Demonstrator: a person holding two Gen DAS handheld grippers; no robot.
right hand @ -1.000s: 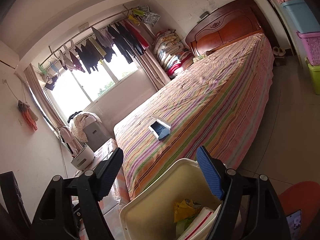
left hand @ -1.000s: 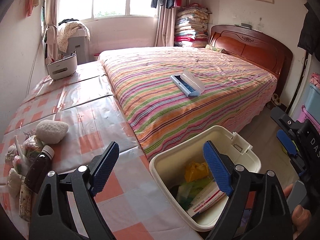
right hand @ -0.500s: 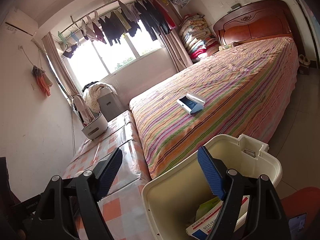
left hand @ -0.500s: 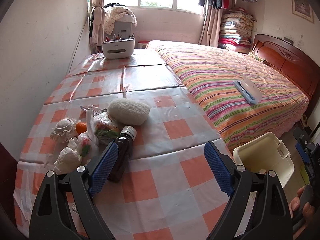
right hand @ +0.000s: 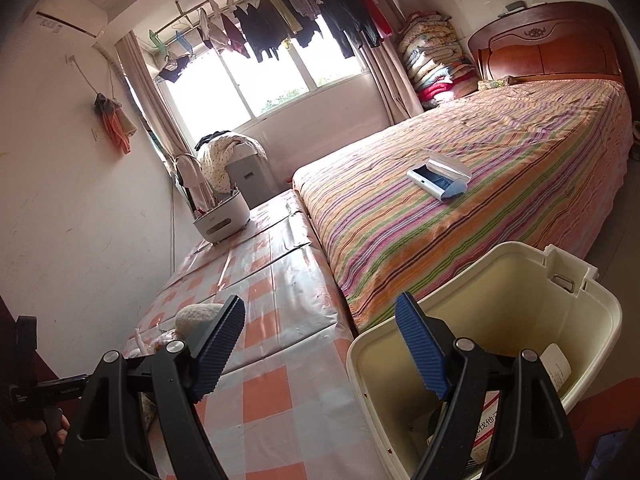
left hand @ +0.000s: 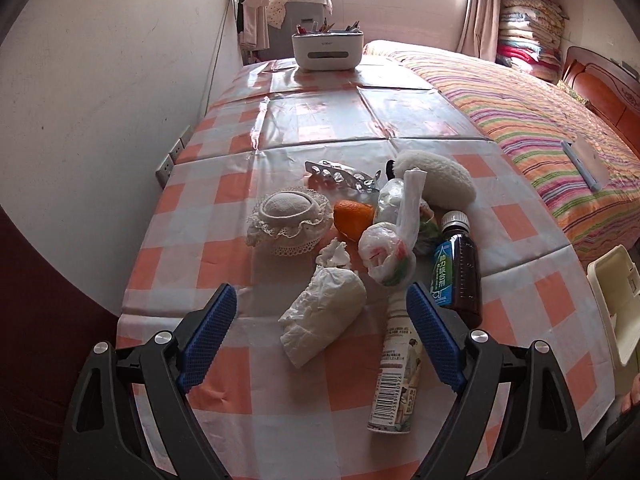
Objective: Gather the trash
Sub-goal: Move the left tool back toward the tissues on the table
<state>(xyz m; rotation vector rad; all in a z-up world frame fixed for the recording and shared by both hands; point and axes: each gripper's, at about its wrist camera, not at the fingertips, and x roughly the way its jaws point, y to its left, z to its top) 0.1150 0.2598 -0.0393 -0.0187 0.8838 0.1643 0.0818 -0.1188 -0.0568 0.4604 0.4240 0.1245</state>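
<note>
On the checked tablecloth [left hand: 224, 248] lies a heap of litter: a crumpled white tissue [left hand: 324, 312], a white bottle [left hand: 396, 364] on its side, a brown bottle [left hand: 460, 276], a knotted plastic bag [left hand: 390, 248], an orange [left hand: 353, 218] and a foil blister pack [left hand: 340, 174]. My left gripper [left hand: 320, 296] hovers over the tissue, its jaws wide and closing a little, the pads touching nothing. The cream bin [right hand: 500, 280] stands past the table's corner with a printed box [right hand: 556, 364] inside. My right gripper [right hand: 320, 304] is open and empty, its right finger over the bin's rim.
A lace-trimmed cap [left hand: 288, 220] and a white fluffy pad [left hand: 436, 178] sit among the litter. A white organiser box [left hand: 328, 50] stands at the table's far end. The striped bed [right hand: 460, 208] runs along the table's right, with an open case [right hand: 438, 174] on it. A wall bounds the left.
The left gripper has swung left from the bin to the table and now tilts down over the litter heap. The right gripper has turned left and rolled above the bin.
</note>
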